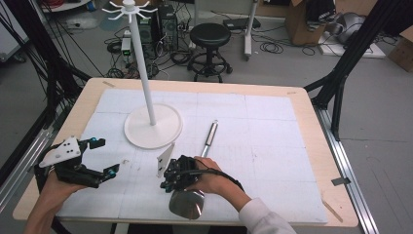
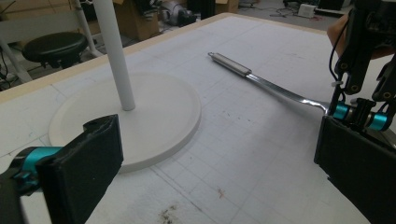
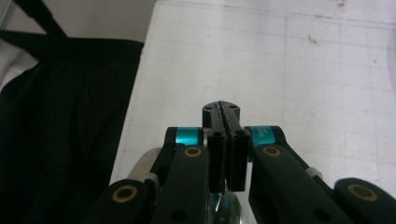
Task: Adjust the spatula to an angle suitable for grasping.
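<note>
So the right tool (image 1: 168, 184) is pinched tight on the ladle (image 1: 197, 168), right where the handle meets the bowl. The jaws are pressed together with a sliver of shiny metal below them in the right gripper view. The ladle lies flat on the white mat (image 1: 272, 146), bowl at the desk's (image 1: 311, 122) near edge, handle pointing away toward the rack (image 1: 146, 97). The rack's round base sits just left of the handle tip, not touching. The left tool (image 1: 100, 158) is spread wide with nothing between, well off to the left. There's tiny print on the right tool's teal sleeve, too small to read.
</note>
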Motion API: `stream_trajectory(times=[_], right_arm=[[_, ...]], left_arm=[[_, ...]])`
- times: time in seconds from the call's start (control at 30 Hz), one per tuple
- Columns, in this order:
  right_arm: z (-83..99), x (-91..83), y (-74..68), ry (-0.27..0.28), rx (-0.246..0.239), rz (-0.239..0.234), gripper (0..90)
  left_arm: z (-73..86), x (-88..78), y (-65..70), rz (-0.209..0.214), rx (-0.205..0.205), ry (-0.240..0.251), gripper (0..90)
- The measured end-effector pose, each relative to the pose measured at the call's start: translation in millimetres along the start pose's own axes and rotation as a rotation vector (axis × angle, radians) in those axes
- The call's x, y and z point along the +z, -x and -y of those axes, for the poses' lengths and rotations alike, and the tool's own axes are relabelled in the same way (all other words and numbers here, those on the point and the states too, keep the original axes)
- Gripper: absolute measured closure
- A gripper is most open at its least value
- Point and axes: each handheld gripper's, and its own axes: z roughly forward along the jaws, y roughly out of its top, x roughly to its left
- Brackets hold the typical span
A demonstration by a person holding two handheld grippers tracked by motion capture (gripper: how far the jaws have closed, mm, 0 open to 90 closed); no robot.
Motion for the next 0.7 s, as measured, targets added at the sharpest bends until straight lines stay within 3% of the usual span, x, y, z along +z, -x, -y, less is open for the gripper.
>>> stream_trajectory(times=[0.33,0.47,0.7], right_arm=[[7.1,14.9,-3.4,-0.012,0.035,-0.003,89.6],[7.5,18.3,-3.8,-0.018,0.037,0.010,89.6],[8.0,21.6,-4.0,-0.028,0.039,-0.009,89.5]], left_arm=[[0.2,1.0,0.3,-0.004,-0.001,-0.006,1.7],[0.2,0.8,0.5,-0.004,-0.001,-0.006,1.7],[0.2,0.8,0.2,-0.005,0.000,-0.008,1.7]])
